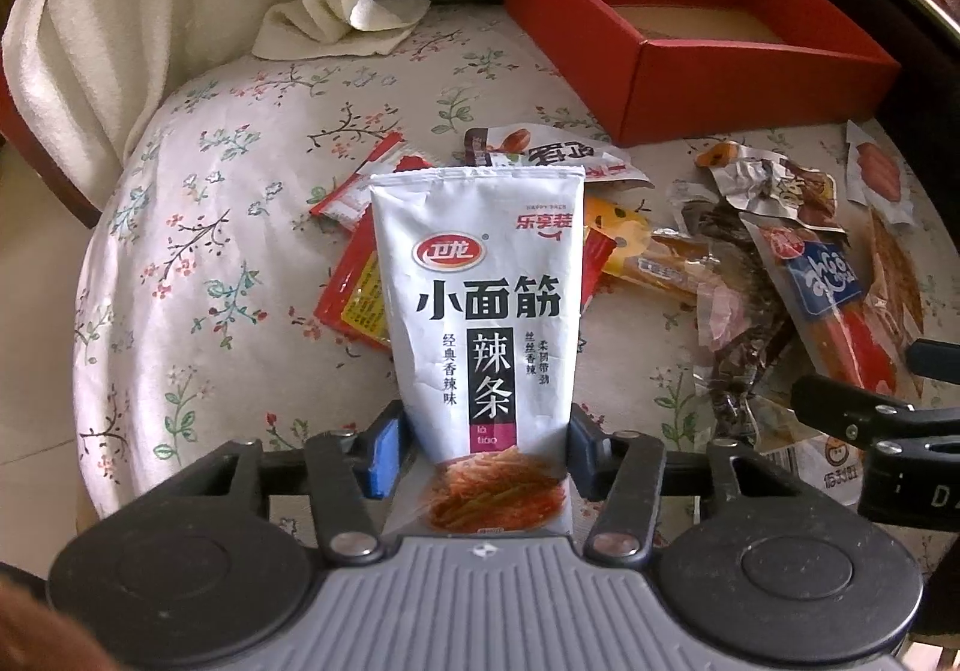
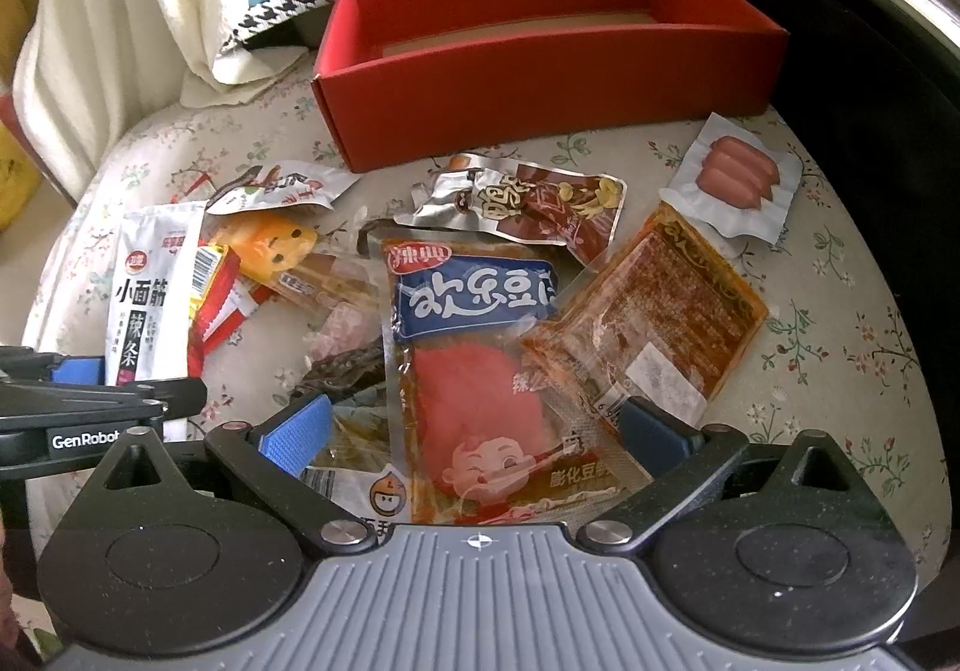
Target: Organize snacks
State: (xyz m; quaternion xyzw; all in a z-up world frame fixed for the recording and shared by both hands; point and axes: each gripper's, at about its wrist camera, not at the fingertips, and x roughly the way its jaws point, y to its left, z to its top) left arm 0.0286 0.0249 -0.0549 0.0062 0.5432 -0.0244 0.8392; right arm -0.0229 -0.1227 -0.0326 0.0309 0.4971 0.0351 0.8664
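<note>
Red box [image 2: 540, 89] holds no snacks (early stage). Left gripper [image 1: 480, 455] clamped on white latiao packet [image 1: 480, 311], low over the pile. Right gripper [image 2: 480, 431] spread apart above tofu packet [image 2: 474, 347]; everything else unsorted.

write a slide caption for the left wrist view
Left gripper holds a white latiao pouch above scattered snacks, red box beyond.

Floral cushion [image 1: 240, 191], cream throw [image 1: 150, 11] behind
</note>
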